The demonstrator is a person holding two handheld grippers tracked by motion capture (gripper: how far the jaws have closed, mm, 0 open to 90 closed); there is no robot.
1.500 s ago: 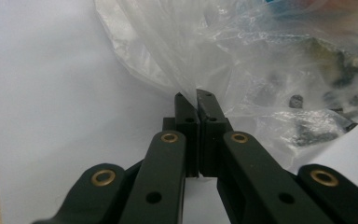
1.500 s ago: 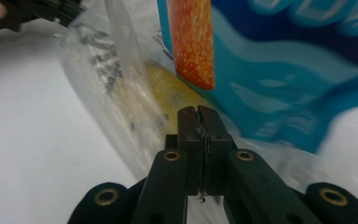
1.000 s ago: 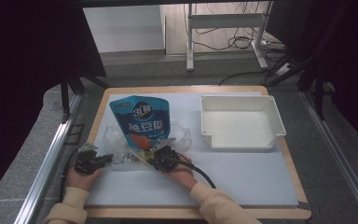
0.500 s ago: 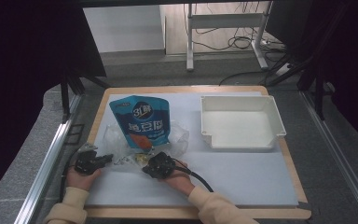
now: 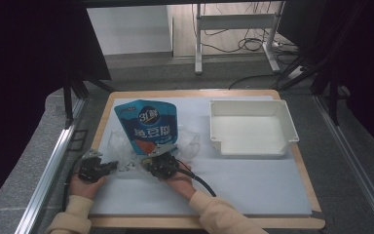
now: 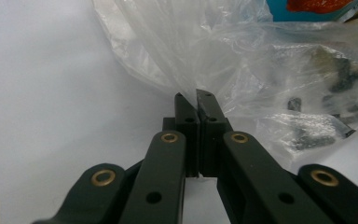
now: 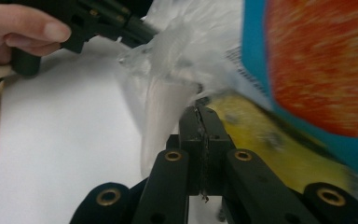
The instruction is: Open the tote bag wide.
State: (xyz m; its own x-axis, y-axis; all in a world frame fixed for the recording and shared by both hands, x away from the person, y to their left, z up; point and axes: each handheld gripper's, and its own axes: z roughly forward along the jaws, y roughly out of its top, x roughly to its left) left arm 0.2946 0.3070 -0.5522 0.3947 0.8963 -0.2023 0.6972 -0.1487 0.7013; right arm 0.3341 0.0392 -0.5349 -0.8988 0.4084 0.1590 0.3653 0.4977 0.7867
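Note:
A blue snack pouch with an orange picture lies partly inside a crumpled clear plastic bag on the white mat. My left gripper is at the bag's left edge. Its jaws are shut with the film pinched at their tips. My right gripper is at the pouch's lower end, and its jaws are shut on a fold of the bag. The film is stretched between the two grippers. In the right gripper view the left gripper is at the top left.
A white rectangular tray stands at the back right of the mat. The wooden table edge runs along the front. A black cable trails from the right gripper. Metal rails flank the table.
The right gripper has shifted slightly left along the pouch's lower end. The left gripper has stayed put, and both stay shut on the bag.

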